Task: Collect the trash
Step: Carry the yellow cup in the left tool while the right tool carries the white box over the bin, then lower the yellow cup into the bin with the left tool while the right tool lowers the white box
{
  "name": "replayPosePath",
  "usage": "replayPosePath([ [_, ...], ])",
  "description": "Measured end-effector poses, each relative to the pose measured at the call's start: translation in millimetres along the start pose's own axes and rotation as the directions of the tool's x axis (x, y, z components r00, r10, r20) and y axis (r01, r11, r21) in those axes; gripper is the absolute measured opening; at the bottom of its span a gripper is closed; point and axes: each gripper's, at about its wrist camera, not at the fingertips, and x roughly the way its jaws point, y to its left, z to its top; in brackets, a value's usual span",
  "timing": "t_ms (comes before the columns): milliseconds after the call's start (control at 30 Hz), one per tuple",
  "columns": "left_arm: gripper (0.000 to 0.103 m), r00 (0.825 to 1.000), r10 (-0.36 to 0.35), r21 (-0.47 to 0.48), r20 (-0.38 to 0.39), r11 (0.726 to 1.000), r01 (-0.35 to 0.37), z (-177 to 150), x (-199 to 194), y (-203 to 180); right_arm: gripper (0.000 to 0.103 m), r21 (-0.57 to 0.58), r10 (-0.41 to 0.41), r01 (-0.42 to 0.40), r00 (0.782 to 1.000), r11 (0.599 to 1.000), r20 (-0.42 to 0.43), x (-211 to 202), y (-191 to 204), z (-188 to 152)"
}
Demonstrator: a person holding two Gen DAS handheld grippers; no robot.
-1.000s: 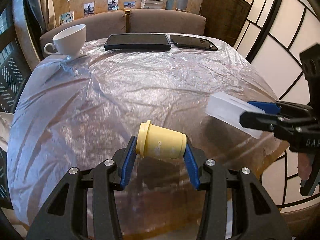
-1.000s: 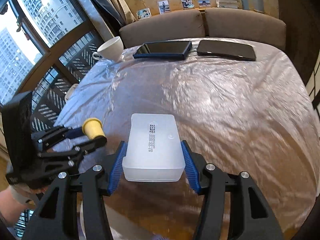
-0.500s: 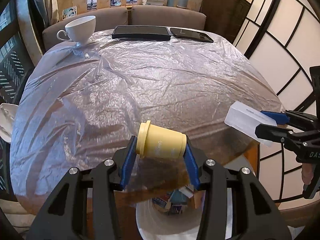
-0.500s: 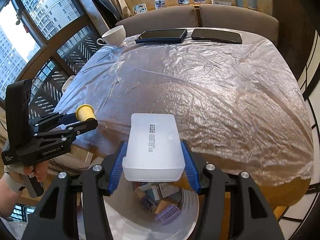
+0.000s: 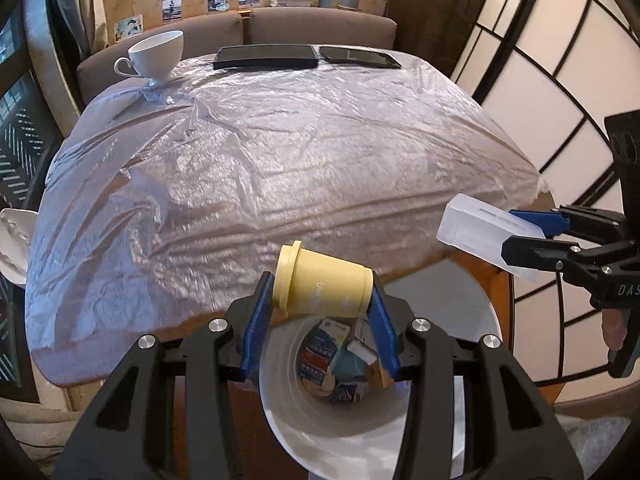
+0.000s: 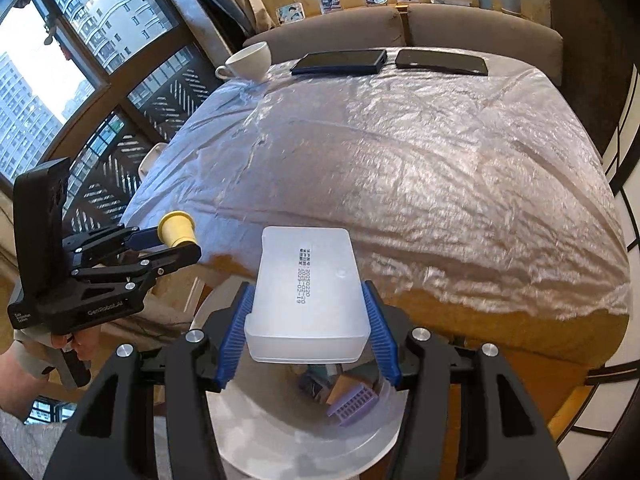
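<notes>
Yellow cup (image 5: 322, 286) on its side, pinched end to end between the blue pads of the left gripper (image 5: 320, 320), and it hangs right over the mouth of the white bin (image 5: 280, 412) below the table edge. Off to the right of that bin opening, the frosted plastic box (image 6: 306, 292) is clamped across its width by the right gripper (image 6: 307, 330), over the bin's rim in its own view. Inside the bin, cartons and a purple ridged piece (image 6: 352, 404) already lie at the bottom.

The risk now: two items, one opening. If both are let go together they may knock each other and one bounces off the rim to the floor. The box looks wide against the bin mouth, though the fisheye bends things too much to be sure, so a tilted release could leave it bridging the rim. The table's plastic sheet (image 5: 280, 152) hangs just behind the bin; a snag there could drag the white teacup (image 5: 158, 54) at the far corner
</notes>
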Motion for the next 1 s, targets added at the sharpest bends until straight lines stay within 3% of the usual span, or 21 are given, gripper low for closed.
replayPosePath([
  [433, 0.047, 0.997, -0.036, 0.048, -0.074, 0.998, 0.040, -32, 3, -16, 0.053, -0.025, 0.013, -0.015, 0.996, 1.000, -0.084, 1, 11, -32],
  [1000, 0.047, 0.980, 0.003, 0.092, -0.199, 0.996, 0.015, -64, 37, -21, 0.053, -0.050, -0.013, 0.003, 0.980, 0.999, -0.197, 32, 11, -61],
])
